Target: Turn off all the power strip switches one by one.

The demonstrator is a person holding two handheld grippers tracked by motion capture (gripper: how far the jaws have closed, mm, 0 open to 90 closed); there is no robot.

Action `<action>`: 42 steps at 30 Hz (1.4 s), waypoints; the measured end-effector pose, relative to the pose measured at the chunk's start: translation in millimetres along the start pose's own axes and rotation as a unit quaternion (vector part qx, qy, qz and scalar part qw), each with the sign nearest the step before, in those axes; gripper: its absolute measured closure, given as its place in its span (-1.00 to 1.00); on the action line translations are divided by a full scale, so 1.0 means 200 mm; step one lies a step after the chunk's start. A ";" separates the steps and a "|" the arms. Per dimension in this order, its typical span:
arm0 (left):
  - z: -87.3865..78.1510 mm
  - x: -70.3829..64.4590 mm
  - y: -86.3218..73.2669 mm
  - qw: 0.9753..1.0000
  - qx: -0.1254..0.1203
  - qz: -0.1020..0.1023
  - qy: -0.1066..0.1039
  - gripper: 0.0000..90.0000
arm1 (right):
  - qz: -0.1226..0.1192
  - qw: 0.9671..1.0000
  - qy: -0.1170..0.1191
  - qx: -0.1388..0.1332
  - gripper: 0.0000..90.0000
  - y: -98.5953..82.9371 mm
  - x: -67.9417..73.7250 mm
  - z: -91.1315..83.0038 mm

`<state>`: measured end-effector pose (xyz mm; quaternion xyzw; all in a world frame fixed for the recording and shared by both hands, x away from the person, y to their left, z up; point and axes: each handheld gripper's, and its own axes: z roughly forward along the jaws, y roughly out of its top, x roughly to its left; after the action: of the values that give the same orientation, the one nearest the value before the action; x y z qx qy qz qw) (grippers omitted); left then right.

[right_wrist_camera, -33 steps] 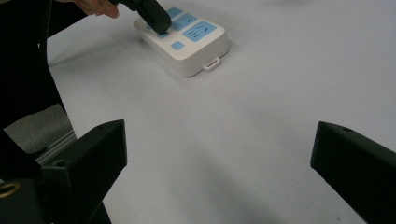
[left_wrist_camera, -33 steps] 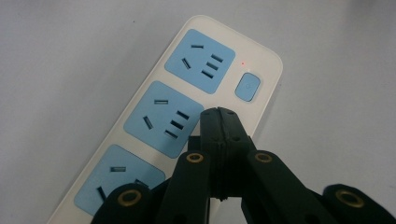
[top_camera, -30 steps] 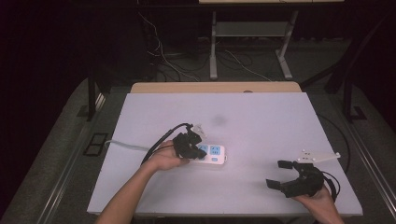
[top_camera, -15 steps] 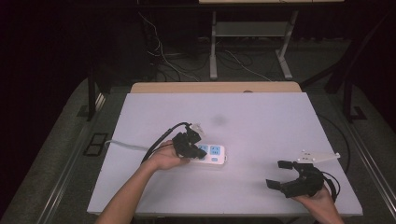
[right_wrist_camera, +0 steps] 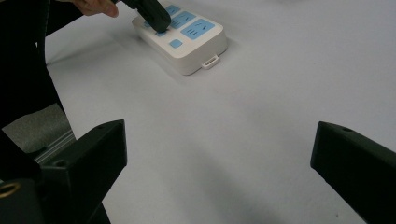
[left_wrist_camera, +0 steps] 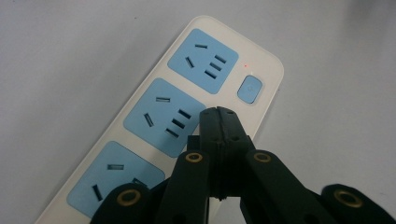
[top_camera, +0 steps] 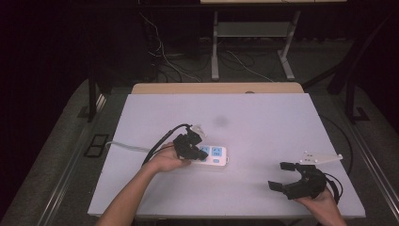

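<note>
Power strip (top_camera: pixel 211 155) is lying flat on the white table (top_camera: pixel 263 117), left of center, its blue button (left_wrist_camera: pixel 250 88) unpressed by anything. Left gripper (left_wrist_camera: pixel 218 116) is hovering over the strip's edge, jaws pressed together, empty. Right gripper (top_camera: pixel 284 176) is resting well apart at the near right, jaws spread wide.

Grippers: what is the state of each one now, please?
Left gripper: jaws closed, empty, over the power strip.
Right gripper: jaws open, empty.

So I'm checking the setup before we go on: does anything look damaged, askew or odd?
Nothing stands out. The power strip lies flat and intact, with the shut left gripper over it.
</note>
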<state>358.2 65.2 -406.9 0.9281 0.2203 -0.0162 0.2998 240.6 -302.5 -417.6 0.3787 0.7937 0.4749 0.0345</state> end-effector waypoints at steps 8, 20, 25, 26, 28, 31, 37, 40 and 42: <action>0.00 -0.01 -0.01 1.000 -0.004 0.000 0.005 0.99 | 0.001 1.000 -0.001 -0.004 -0.92 0.00 0.00 -0.01; -0.05 -0.04 0.03 1.000 -0.029 0.005 -0.005 0.98 | 0.003 1.000 -0.001 -0.007 -0.92 0.00 -0.01 -0.01; -0.06 -0.06 0.08 0.999 -0.032 0.022 0.000 0.99 | 0.003 1.000 -0.001 -0.007 -0.92 0.00 -0.01 -0.01; -0.06 -0.07 0.09 0.999 -0.032 0.024 0.000 0.98 | 0.003 1.000 -0.001 -0.007 -0.92 0.00 -0.01 -0.02; -0.06 -0.08 0.11 0.999 -0.033 0.028 0.001 0.99 | 0.003 1.000 -0.001 -0.007 -0.92 0.00 -0.01 -0.02; -0.06 -0.10 0.13 0.999 -0.031 0.039 0.001 0.98 | 0.004 1.000 -0.001 -0.008 -0.92 0.00 -0.01 -0.02; -0.05 -0.12 0.17 0.998 -0.027 0.053 -0.001 0.98 | 0.002 1.000 -0.001 -0.008 -0.92 0.00 -0.01 -0.02; -0.04 -0.13 0.17 0.998 -0.025 0.057 -0.002 0.98 | 0.002 1.000 0.000 -0.008 -0.92 0.00 -0.01 -0.02; -0.03 -0.13 0.18 0.998 -0.024 0.059 -0.002 0.98 | 0.002 1.000 0.000 -0.008 -0.92 0.00 -0.01 -0.02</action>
<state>348.1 32.4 -378.2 0.9320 0.1648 0.0051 0.3229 241.1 -306.0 -415.6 0.3803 0.7891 0.4810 0.0362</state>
